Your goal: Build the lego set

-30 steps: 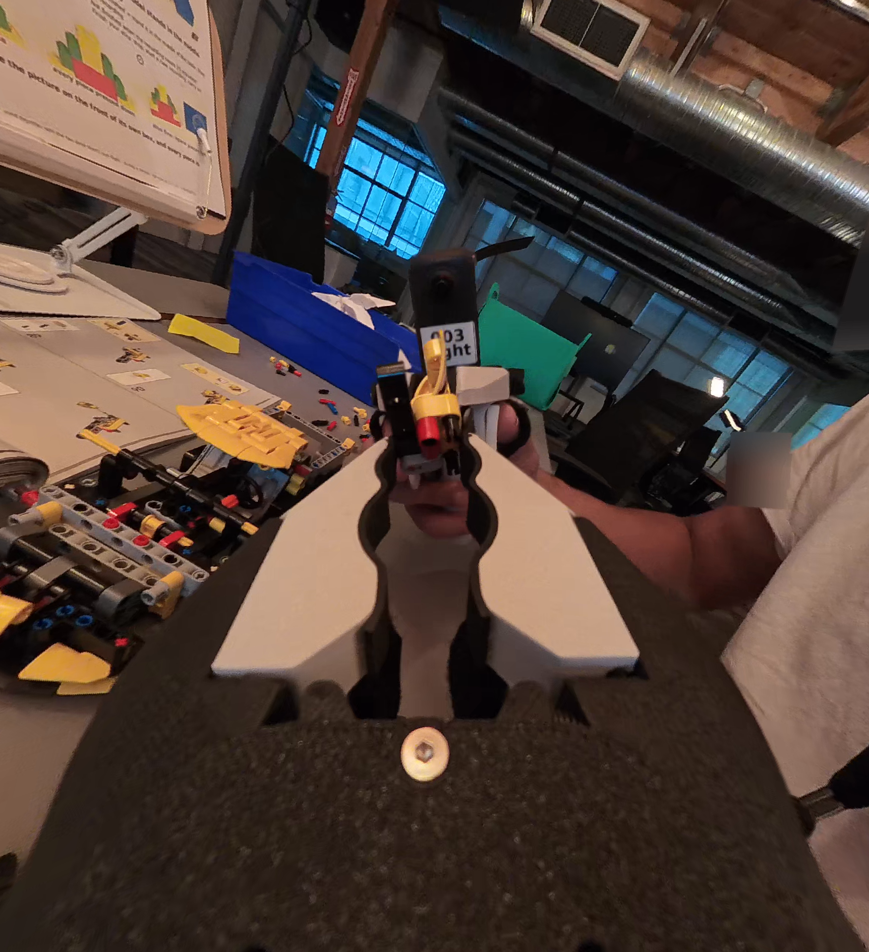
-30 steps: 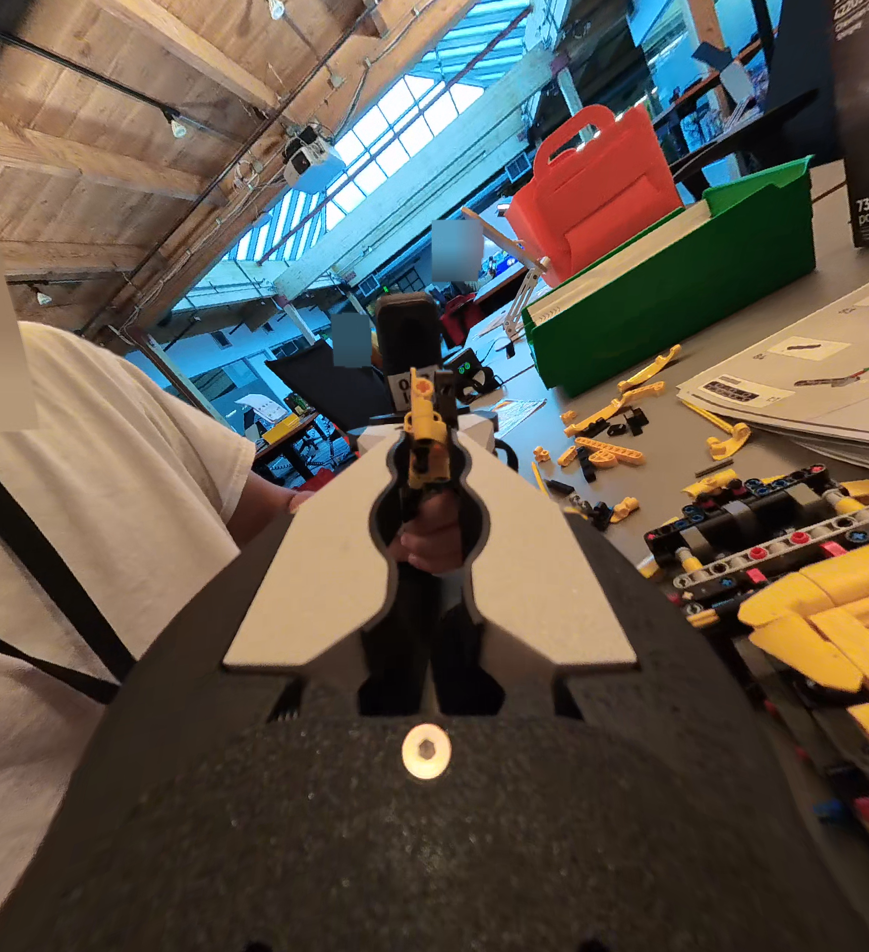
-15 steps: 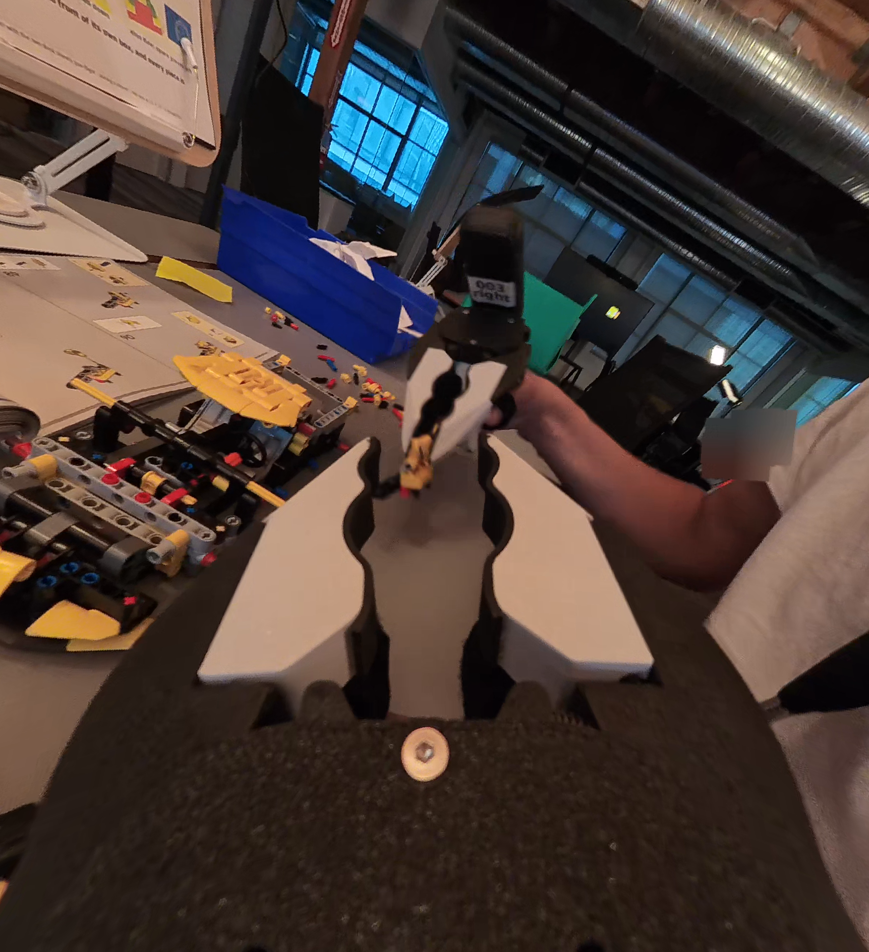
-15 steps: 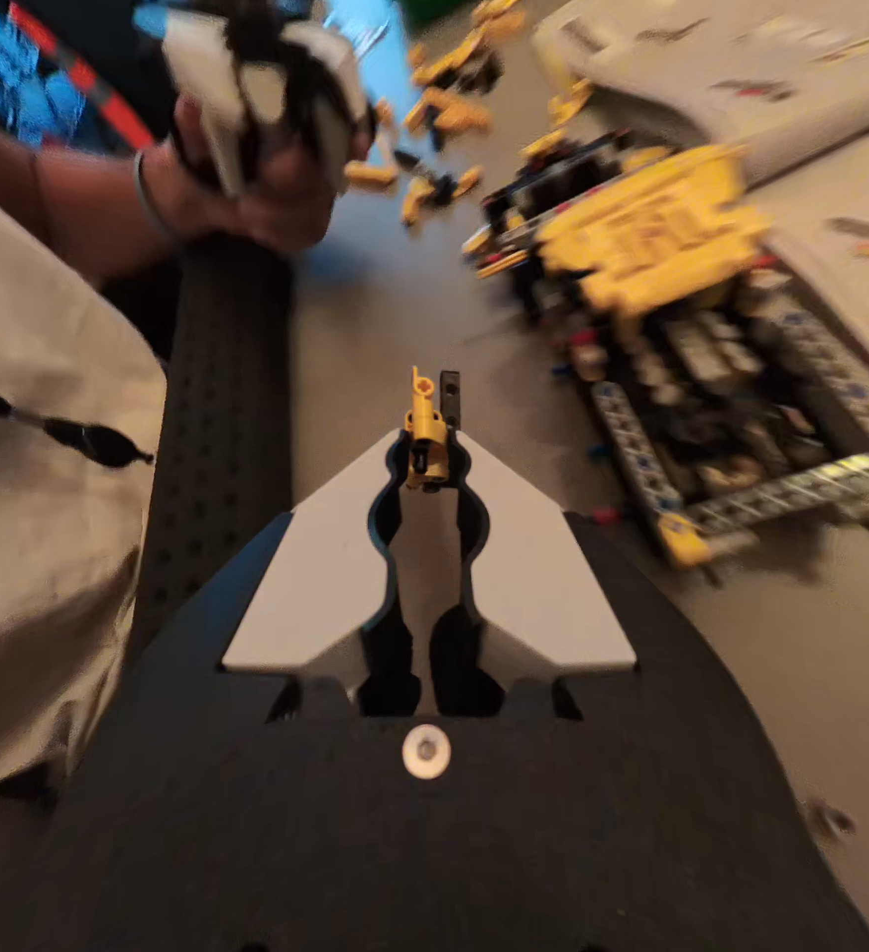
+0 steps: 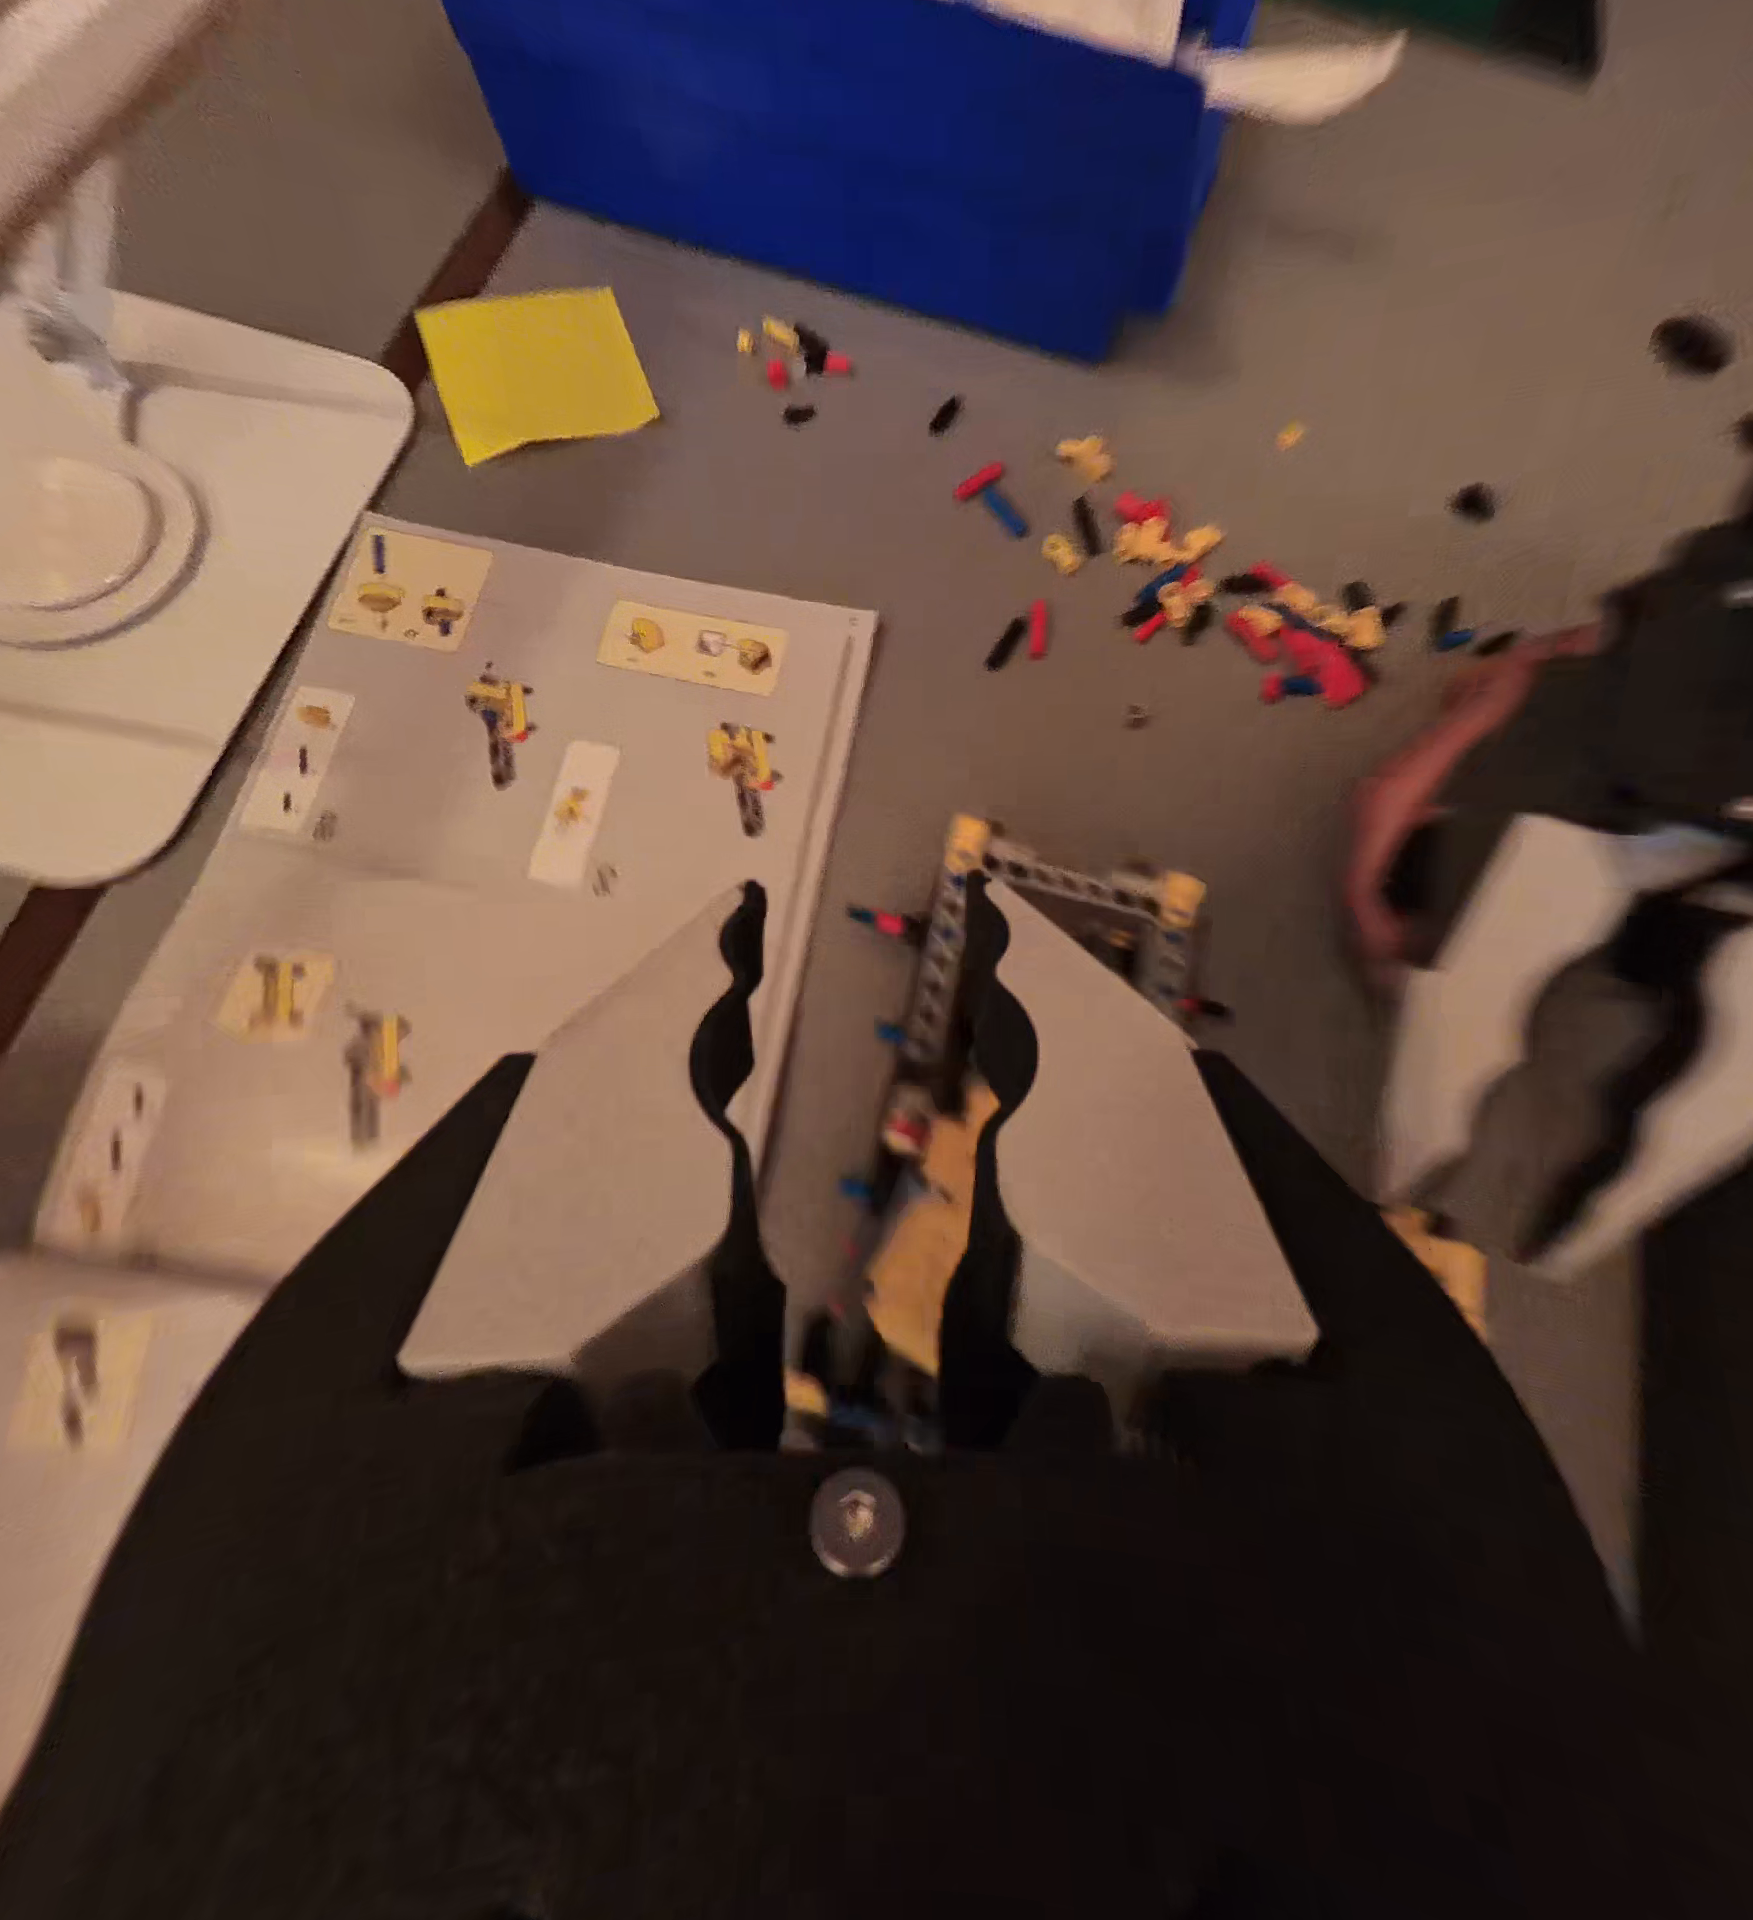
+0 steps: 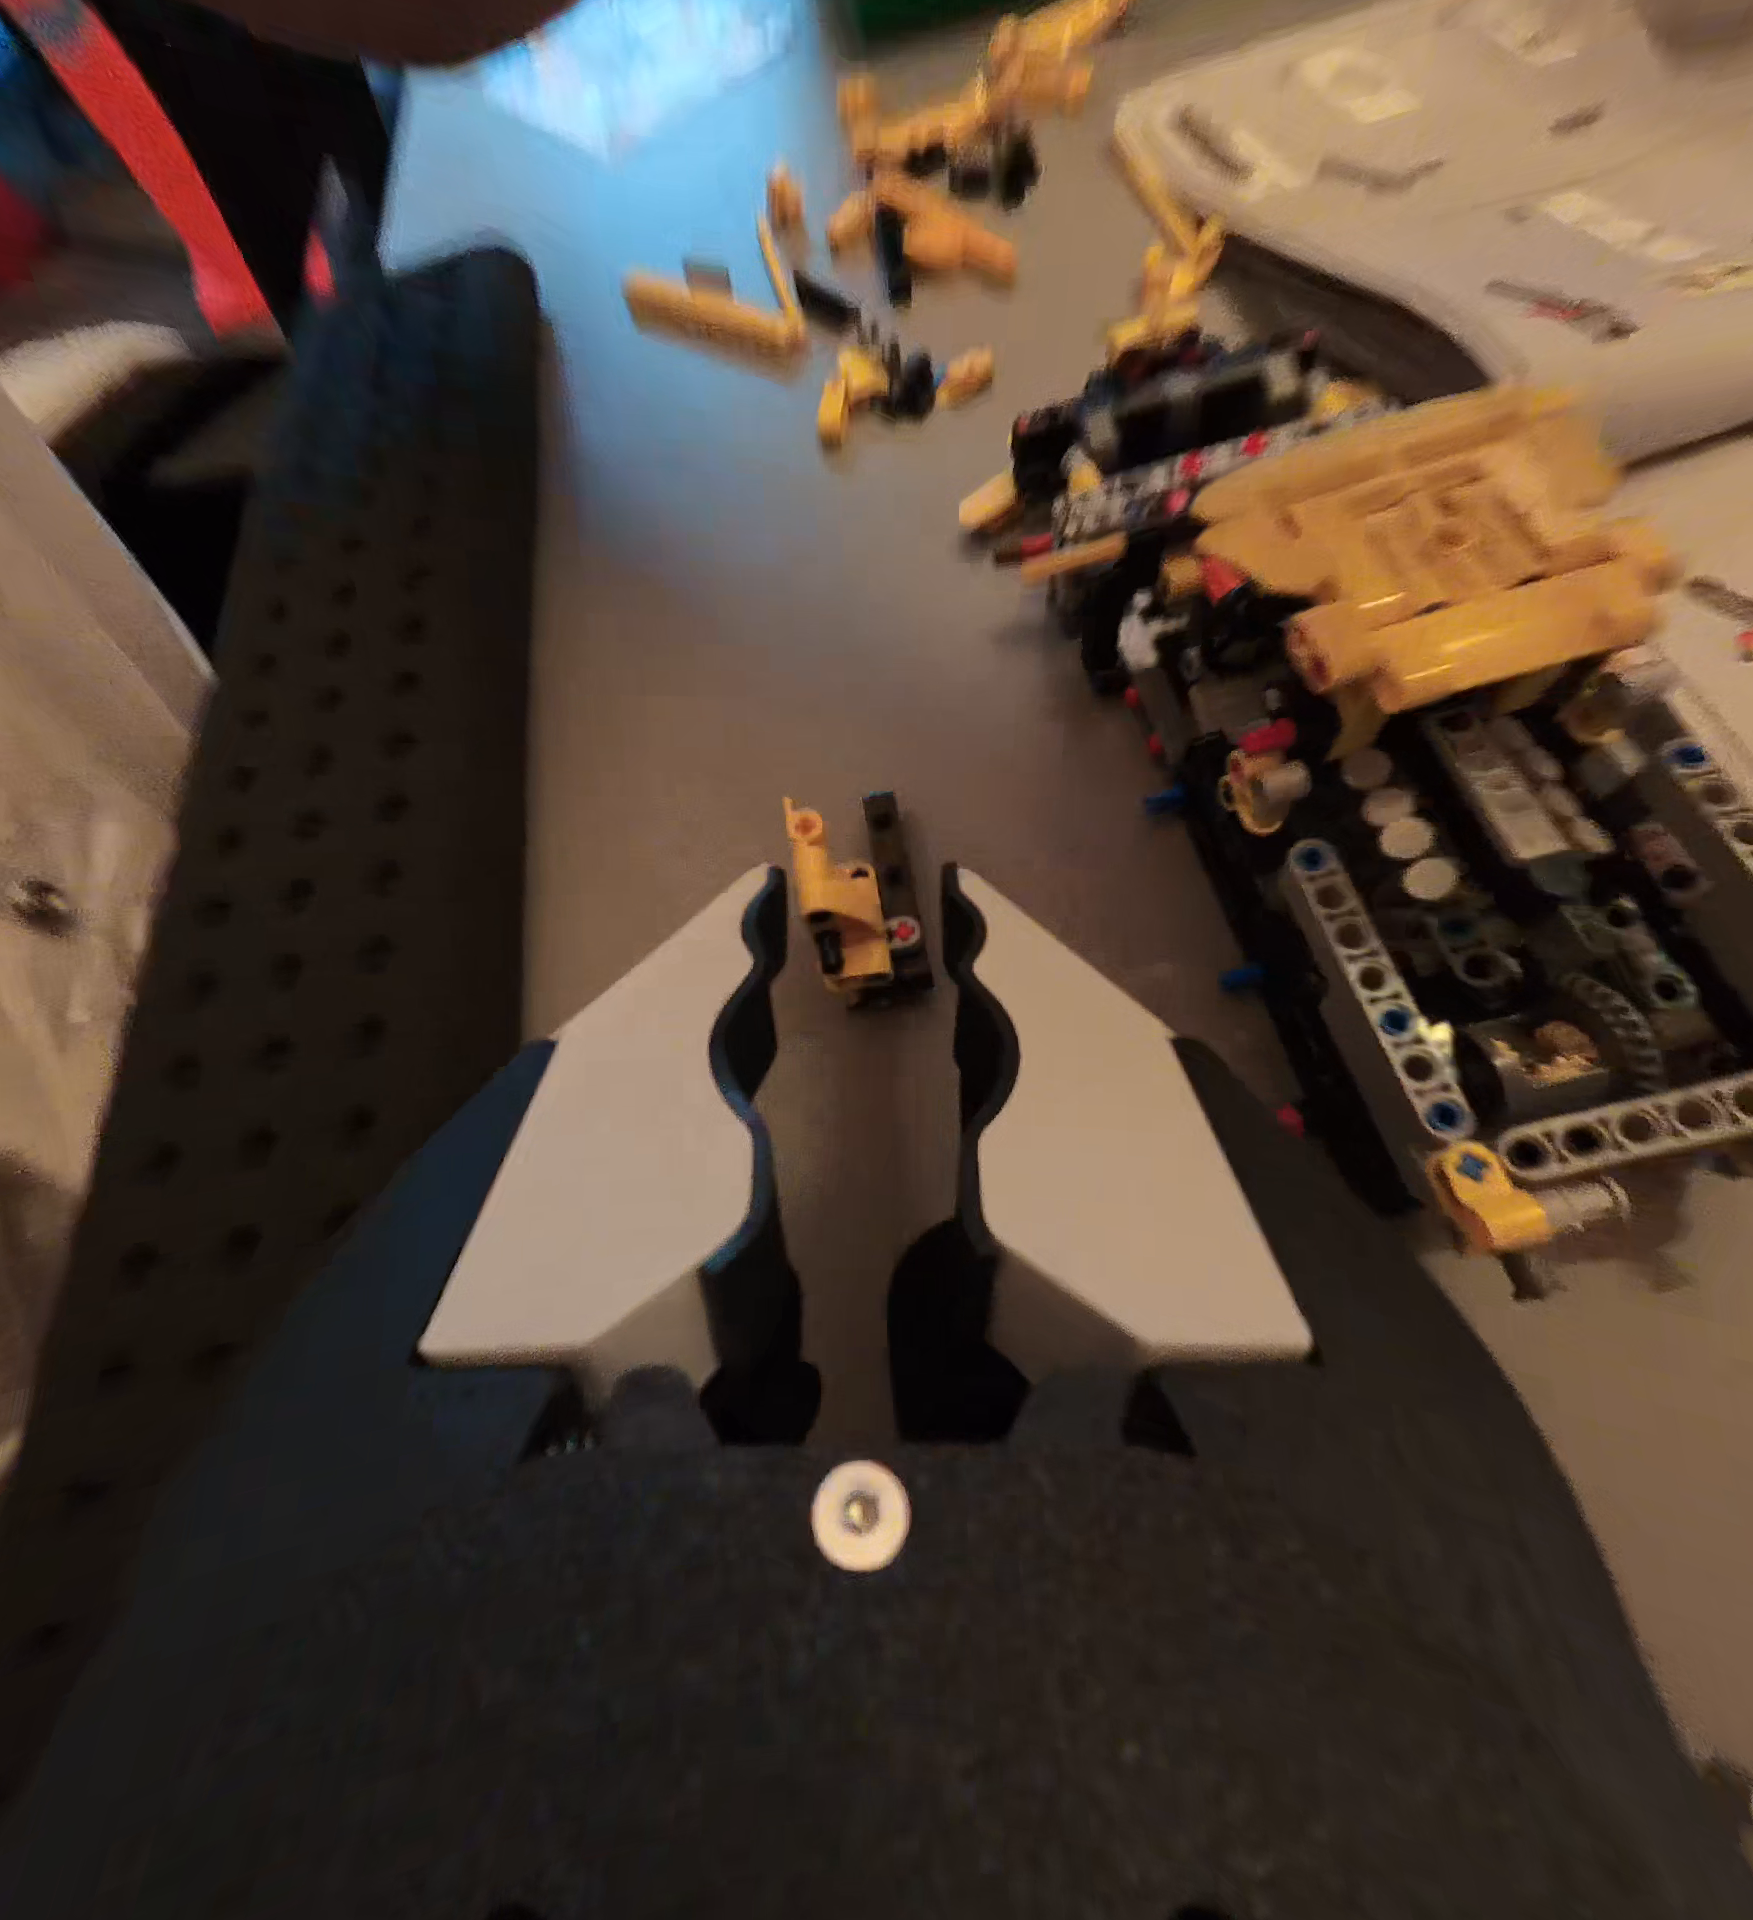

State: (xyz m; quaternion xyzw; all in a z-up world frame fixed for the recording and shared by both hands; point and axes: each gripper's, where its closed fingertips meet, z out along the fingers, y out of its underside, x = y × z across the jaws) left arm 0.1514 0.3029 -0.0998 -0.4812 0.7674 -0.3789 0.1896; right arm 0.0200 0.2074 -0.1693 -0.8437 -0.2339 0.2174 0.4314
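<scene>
A small yellow and black lego assembly (image 6: 856,914) lies on the grey table between the pads of my right gripper (image 6: 861,876). There is a gap on each side of it, so the gripper is open and holds nothing. The large yellow and black lego model (image 6: 1423,831) stands to its right. My left gripper (image 5: 864,891) is open and empty. It points down over the model's grey beam frame (image 5: 1090,894), beside the open instruction booklet (image 5: 539,831). The right gripper also shows in the left wrist view (image 5: 1485,1205), at the right, blurred.
A blue bin (image 5: 851,156), a yellow paper note (image 5: 534,374) and a scatter of small loose pieces (image 5: 1215,592) lie beyond the booklet. A white stand base (image 5: 72,571) sits at the left. Loose yellow pieces (image 6: 903,260) lie further back, and a black perforated strip (image 6: 352,727) runs along the left.
My right gripper carried the small assembly down to the table and opened, so the assembly now lies free between the pads. My left gripper opened, drew away from it and swung down over the model.
</scene>
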